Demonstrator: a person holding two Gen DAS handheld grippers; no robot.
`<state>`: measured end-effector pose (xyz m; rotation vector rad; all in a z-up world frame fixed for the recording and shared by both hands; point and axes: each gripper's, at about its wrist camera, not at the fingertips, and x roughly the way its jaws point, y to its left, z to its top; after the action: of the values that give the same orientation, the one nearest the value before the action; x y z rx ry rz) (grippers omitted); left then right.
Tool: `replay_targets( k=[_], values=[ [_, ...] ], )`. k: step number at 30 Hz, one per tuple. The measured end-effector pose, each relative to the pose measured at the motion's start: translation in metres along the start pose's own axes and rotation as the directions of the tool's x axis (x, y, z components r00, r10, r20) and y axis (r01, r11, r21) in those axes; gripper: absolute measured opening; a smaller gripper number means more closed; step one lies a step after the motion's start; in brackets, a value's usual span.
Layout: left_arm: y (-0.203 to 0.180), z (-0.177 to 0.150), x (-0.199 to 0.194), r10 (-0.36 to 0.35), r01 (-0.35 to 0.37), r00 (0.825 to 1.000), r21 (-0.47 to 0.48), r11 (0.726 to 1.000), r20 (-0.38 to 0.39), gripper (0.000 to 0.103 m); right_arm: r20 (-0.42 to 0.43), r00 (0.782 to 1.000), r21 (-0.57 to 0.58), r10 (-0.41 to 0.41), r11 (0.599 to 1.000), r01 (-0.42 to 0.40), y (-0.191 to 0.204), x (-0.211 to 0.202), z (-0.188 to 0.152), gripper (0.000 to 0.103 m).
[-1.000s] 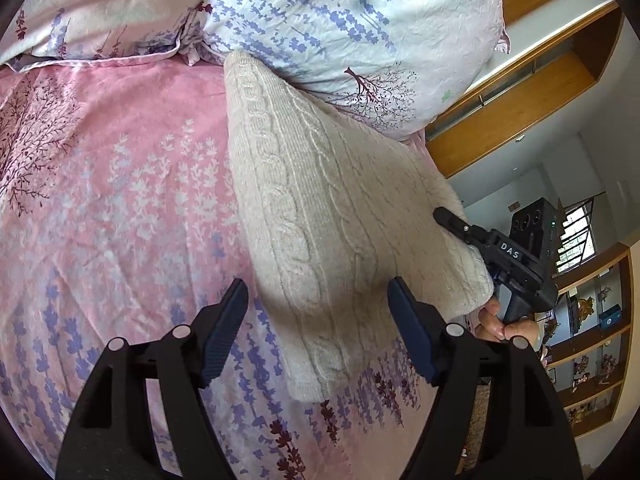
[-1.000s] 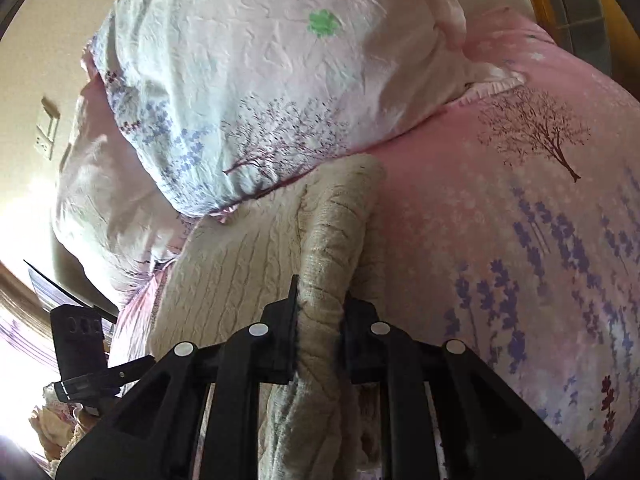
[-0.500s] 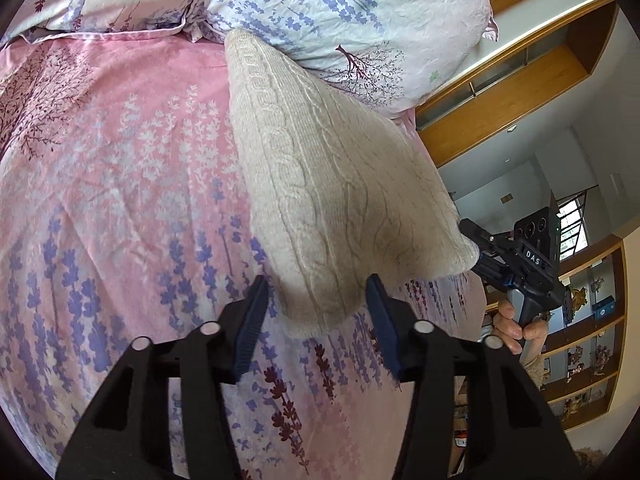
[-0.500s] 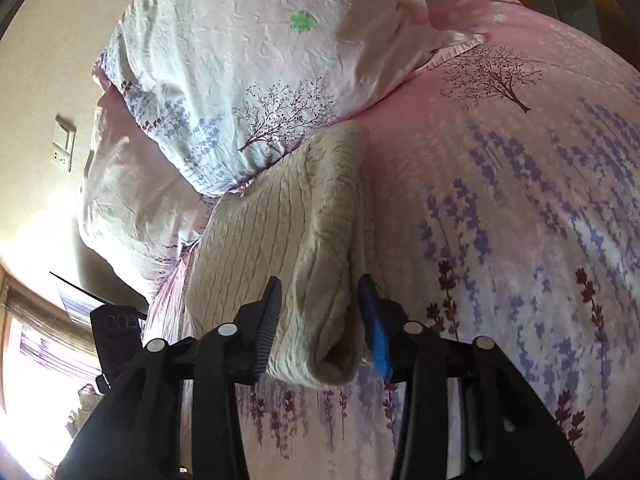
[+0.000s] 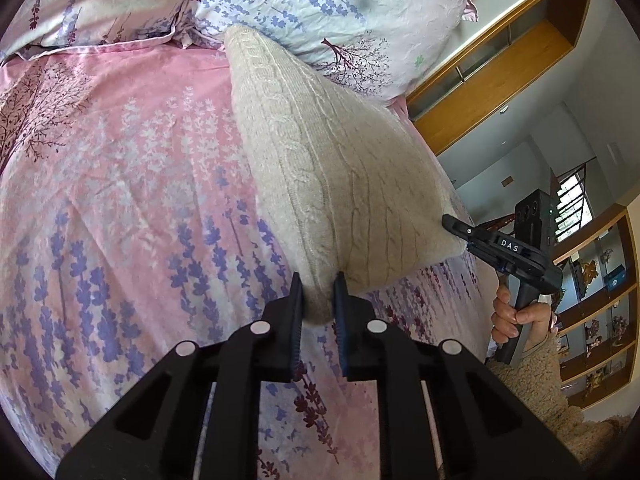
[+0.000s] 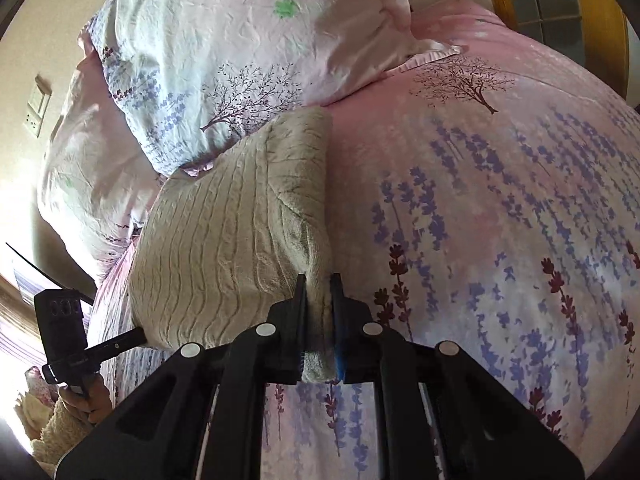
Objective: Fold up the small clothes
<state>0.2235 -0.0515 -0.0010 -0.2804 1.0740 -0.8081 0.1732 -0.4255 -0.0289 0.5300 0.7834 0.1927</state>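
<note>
Both my claws have just been closing on the sweater, and each now has a near corner of it pinched between its pads; a second ago my left jaws stood wide either side of the hem.

Pink floral bedspread (image 5: 120,200) fills the scene, lavender sprigs and dark tree prints all over it. Pillow (image 5: 340,12) in matching print sits at 12 o'clock in the left view, 11 o'clock in the right view, touching the sweater's far end.

Cream cable-knit sweater (image 5: 332,168) lies folded on the bedspread, running from the pillow down to 6 o'clock.

Left gripper (image 5: 318,312) is clamped on the near-left corner. Right gripper (image 6: 319,320) is clamped on the near-right corner, where the folded edge bunches up.

Left view, 3 o'clock: my right hand (image 5: 516,320) around the other handle, white "DAS" label readable on its body. No other writing legible.
</note>
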Motion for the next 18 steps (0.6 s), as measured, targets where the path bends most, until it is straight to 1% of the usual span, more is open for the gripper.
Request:
replay_targets(
  k=[2,3,4,5,6,7,9,10,12,14,15,16,17,18],
  values=[
    [-0.005,0.000,-0.006,0.005,-0.006,1.000,0.031,0.999,0.013,0.020,0.005,1.000,-0.008,0.016,1.000,-0.016,0.004,-0.006,0.006,0.014],
    [-0.008,0.001,-0.011,0.007,-0.009,1.000,0.045,0.999,0.029,0.021,0.019,0.999,0.000,0.046,0.999,-0.046,0.005,-0.011,0.011,0.018],
    [-0.009,0.003,-0.017,0.015,-0.018,0.999,0.054,0.998,0.052,0.031,0.038,0.998,0.010,0.060,0.998,-0.060,0.005,-0.015,0.016,0.027],
    [-0.009,0.006,-0.023,0.017,-0.021,0.997,0.055,0.998,0.073,0.046,0.062,0.996,0.028,0.066,0.997,-0.068,0.004,-0.018,0.023,0.042],
    [-0.009,0.010,-0.028,0.029,-0.034,0.995,0.046,0.998,0.100,0.051,0.080,0.994,0.049,0.073,0.996,-0.077,0.003,-0.019,0.030,0.047],
    [-0.008,0.015,-0.031,0.045,-0.050,0.992,0.033,0.998,0.116,0.055,0.083,0.993,0.068,0.081,0.994,-0.087,0.001,-0.015,0.038,0.048],
    [-0.006,0.026,-0.031,0.073,-0.075,0.989,0.011,0.997,0.126,0.059,0.067,0.993,0.115,0.092,0.988,-0.100,-0.003,-0.003,0.053,0.048],
    [-0.006,0.032,-0.029,0.096,-0.097,0.987,0.000,0.995,0.128,0.063,0.054,0.993,0.147,0.104,0.983,-0.111,-0.007,0.007,0.060,0.048],
    [-0.004,0.041,-0.023,0.131,-0.128,0.983,-0.030,0.991,0.125,0.064,0.027,0.995,0.202,0.099,0.974,-0.103,-0.012,0.024,0.070,0.048],
    [-0.002,0.049,-0.015,0.159,-0.153,0.981,-0.063,0.986,0.113,0.069,0.016,0.994,0.226,0.110,0.968,-0.111,-0.013,0.036,0.076,0.047],
    [-0.002,0.052,-0.011,0.186,-0.179,0.976,-0.072,0.981,0.111,0.071,0.011,0.993,0.230,0.119,0.966,-0.118,-0.013,0.041,0.077,0.047],
    [-0.004,0.054,-0.008,0.203,-0.196,0.973,-0.071,0.978,0.114,0.072,0.008,0.993,0.230,0.122,0.966,-0.120,-0.012,0.045,0.077,0.042],
    [-0.006,0.056,-0.005,0.218,-0.212,0.969,-0.061,0.975,0.120,0.073,0.008,0.992,0.220,0.125,0.968,-0.124,-0.010,0.048,0.077,0.023],
    [-0.010,0.058,-0.002,0.240,-0.235,0.963,-0.052,0.971,0.121,0.075,0.008,0.993,0.201,0.120,0.972,-0.119,-0.007,0.050,0.077,0.013]
  ],
)
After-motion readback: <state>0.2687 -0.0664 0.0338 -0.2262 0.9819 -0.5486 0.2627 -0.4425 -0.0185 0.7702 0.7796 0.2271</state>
